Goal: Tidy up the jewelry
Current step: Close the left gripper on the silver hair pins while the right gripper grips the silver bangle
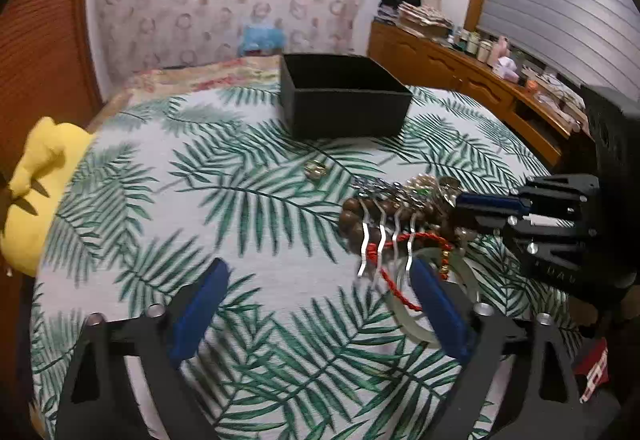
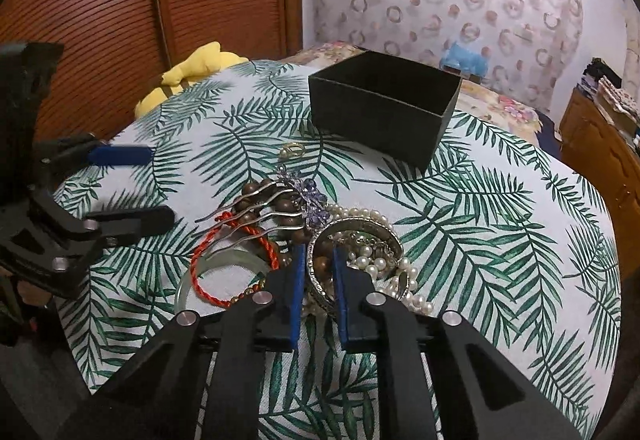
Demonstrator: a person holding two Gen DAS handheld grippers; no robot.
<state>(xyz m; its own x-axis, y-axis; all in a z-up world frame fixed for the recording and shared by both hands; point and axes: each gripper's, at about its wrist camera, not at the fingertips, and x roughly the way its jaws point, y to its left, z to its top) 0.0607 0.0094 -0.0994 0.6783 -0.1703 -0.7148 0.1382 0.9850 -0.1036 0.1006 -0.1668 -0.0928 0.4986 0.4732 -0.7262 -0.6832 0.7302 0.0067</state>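
Two grippers work a jewelry pile on a palm-print tablecloth [image 2: 500, 200]. Right gripper [image 2: 319, 260] is pinched narrow on the silver bangle [image 2: 352, 236] rim; left gripper [image 1: 316, 280] hangs wide, holding nothing, beside the hair comb [image 1: 384, 236]. Pearls [image 2: 384, 264] and beads tangle underneath, so lifting slowly seems wise. Black box [image 2: 384, 100] waits open beyond.

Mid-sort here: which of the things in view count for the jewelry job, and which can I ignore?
Job: black box, ring, hair comb, wooden beads, red cord, jade bangle, silver bangle, pearls.
Ignore: yellow plush, sideboard clutter.
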